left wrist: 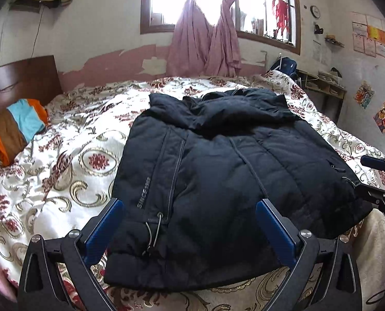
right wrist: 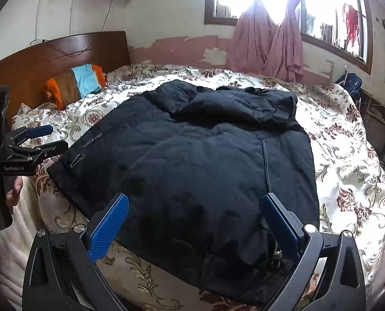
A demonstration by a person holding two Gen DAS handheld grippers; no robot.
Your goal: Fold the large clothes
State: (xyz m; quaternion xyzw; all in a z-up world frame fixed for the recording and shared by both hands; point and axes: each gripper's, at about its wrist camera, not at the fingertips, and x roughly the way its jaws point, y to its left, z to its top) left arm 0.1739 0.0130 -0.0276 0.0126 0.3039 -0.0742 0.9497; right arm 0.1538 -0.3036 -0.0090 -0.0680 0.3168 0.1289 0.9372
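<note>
A black padded jacket [left wrist: 218, 171] lies flat on the bed, sleeves folded in over the body, hem toward me and hood at the far end. It also shows in the right wrist view [right wrist: 197, 160]. My left gripper [left wrist: 190, 204] is open, its blue pads either side of the hem's left part, just above it. My right gripper [right wrist: 195, 202] is open over the hem's right part. Each gripper shows in the other's view: the right one [left wrist: 373, 176] at the jacket's right edge, the left one [right wrist: 44, 137] at its left edge.
The bed has a white floral quilt [left wrist: 70, 160] and a wooden headboard [right wrist: 63, 51]. A striped orange, brown and blue pillow [left wrist: 16, 127] lies at the head. A window with pink curtains [left wrist: 205, 41] is behind. A desk [left wrist: 324, 85] stands at the right.
</note>
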